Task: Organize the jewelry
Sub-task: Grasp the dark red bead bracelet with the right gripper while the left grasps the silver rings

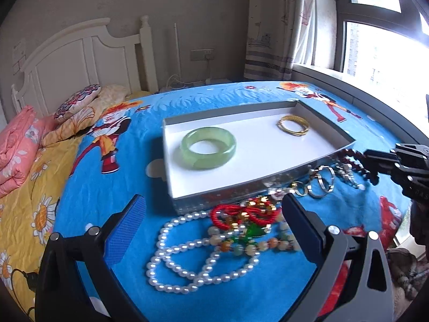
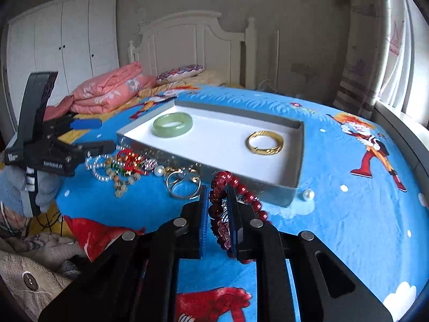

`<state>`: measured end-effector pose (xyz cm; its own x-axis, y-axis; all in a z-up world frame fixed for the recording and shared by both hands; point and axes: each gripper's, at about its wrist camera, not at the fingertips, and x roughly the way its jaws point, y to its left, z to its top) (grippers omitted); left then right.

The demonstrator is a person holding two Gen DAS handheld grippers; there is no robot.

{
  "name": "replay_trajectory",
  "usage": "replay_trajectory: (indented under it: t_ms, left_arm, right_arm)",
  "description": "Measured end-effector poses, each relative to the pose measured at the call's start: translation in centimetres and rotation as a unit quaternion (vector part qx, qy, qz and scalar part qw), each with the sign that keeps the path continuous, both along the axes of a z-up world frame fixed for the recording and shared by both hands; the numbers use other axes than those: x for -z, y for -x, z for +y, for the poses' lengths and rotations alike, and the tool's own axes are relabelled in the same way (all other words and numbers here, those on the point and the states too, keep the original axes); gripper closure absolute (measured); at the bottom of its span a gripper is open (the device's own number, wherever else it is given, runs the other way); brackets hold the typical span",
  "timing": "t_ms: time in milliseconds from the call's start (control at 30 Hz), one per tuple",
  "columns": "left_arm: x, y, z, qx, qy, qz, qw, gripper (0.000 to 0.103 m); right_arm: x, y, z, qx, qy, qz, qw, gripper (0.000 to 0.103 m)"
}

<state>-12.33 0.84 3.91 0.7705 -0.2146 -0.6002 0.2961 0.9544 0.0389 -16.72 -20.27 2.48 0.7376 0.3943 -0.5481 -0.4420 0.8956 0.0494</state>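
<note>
1. Right wrist view, leftmost: the left gripper (image 2: pixel 106 134) stands spread wide and empty over the pearl necklace (image 2: pixel 97 169).
2. Centre: the right gripper (image 2: pixel 218 191) is clamped on the dark red bead bracelet (image 2: pixel 222 209), whose strand hangs along the fingers.
3. Ahead and slightly right lies the tray (image 2: pixel 300 158), just beyond the beads; the right hand is nearer.

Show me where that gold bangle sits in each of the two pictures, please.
Left wrist view: the gold bangle lies upper right of centre, in the far right end of the white tray.
Right wrist view: the gold bangle lies right of centre, in the tray's right end.
Shared landmark: the green bangle, at the tray's opposite end.
</note>
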Motion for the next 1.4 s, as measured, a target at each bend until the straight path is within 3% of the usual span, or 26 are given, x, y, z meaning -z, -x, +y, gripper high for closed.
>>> replay_trajectory:
  t_ms: [200, 333, 400, 667, 1033, 1100, 1233, 1267, 1333, 1367, 1400]
  left_arm:
    - [-0.4, 0.8, -6.0, 0.071, -0.044, 0.001, 0.9965, 0.002]
    - [0.0, 0.4, -8.8, 0.107, -0.050, 0.019, 0.9928, 0.003]
    - [0.4, -0.1, -9.7, 0.119, -0.052, 0.031, 0.9911, 0.010]
    - [1.5, -2.4, -11.8, 0.124, -0.062, 0.059, 0.9885, 0.024]
    - [2.2, -2.0, -14.4, 0.126, -0.127, 0.031, 0.9833, 0.026]
    - [2.1, -1.9, -14.3, 0.129, -0.120, 0.037, 0.9837, 0.033]
    - [2.5, -1.7, -13.8, 0.124, -0.112, 0.049, 0.9848, 0.033]
    - [2.8, -1.8, -13.7, 0.123, -0.110, 0.055, 0.9848, 0.033]
    - [3.3, -2.2, -13.6, 0.119, -0.109, 0.067, 0.9846, 0.036]
    - [3.3, -2.4, -13.5, 0.118, -0.105, 0.067, 0.9852, 0.038]
    - [3.2, -2.6, -13.4, 0.120, -0.100, 0.069, 0.9853, 0.041]
  right_arm:
    - [-1.0, 0.3, -3.0, 0.037, -0.029, -0.022, 0.999, 0.087]
    - [-1.2, 0.4, -4.5, 0.056, -0.042, -0.029, 0.997, 0.087]
    - [-1.3, 0.5, -5.0, 0.061, -0.047, -0.032, 0.997, 0.087]
    - [-1.5, 1.1, -6.4, 0.073, -0.062, -0.039, 0.995, 0.087]
    - [-2.5, 2.2, -7.1, 0.076, -0.073, -0.061, 0.993, 0.088]
    - [-2.3, 2.0, -6.9, 0.073, -0.068, -0.055, 0.993, 0.088]
    - [-0.8, 1.0, -6.4, 0.062, -0.044, -0.009, 0.997, 0.087]
    - [-0.3, 0.8, -6.4, 0.059, -0.042, 0.005, 0.997, 0.085]
    - [0.4, 0.7, -6.3, 0.054, -0.039, 0.022, 0.998, 0.068]
    - [0.6, 0.8, -6.2, 0.049, -0.035, 0.025, 0.998, 0.052]
    - [0.8, 1.1, -6.1, 0.044, -0.032, 0.026, 0.998, 0.045]
